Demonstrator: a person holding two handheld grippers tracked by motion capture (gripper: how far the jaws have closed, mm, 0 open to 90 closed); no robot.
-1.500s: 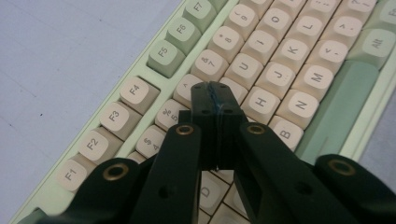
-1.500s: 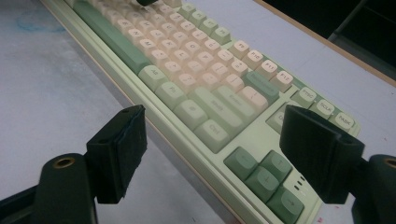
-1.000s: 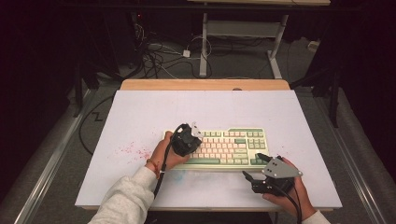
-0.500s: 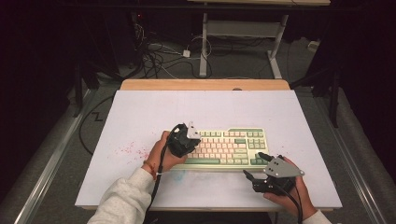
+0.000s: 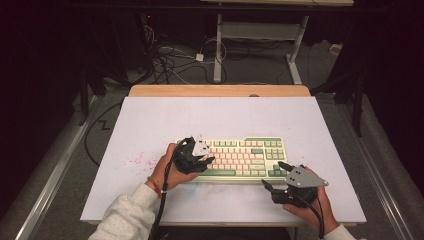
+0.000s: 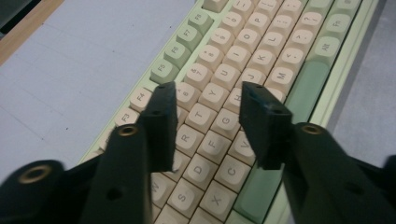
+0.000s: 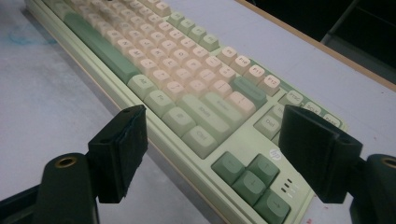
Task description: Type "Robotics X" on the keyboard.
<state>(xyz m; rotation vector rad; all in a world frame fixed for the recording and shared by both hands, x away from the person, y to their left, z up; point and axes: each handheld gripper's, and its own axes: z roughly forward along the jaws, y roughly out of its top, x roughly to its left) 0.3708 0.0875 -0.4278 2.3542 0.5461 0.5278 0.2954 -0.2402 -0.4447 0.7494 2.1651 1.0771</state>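
Two hand-held grippers work at the near edge of the tabletop [image 5: 150,120], and neither has hold of anything. Nearest the person, the right hand-held gripper [image 5: 276,176] sits just off the keyboard's [image 5: 250,159] near right corner, its jaws spread wide; in the right gripper view [image 7: 210,154] they frame the arrow keys [image 7: 252,179] and the corner of the case without touching either. A little farther in, the left hand-held gripper [image 5: 206,159] hangs low over the left end of the keyboard. In the left gripper view [image 6: 205,121] its jaws stand partly open above the letter keys [image 6: 219,93]; whether the tips touch the keycaps I cannot tell.

Judging by this, the step in hand is the approach, the two hand-held grippers taking position at opposite ends of the keyboard. The next move probably calls for lowering each pair of jaws onto a firm edge of the case, not the keycaps, and closing evenly. Beyond the keyboard the tabletop runs to its wooden far edge [image 5: 220,90].
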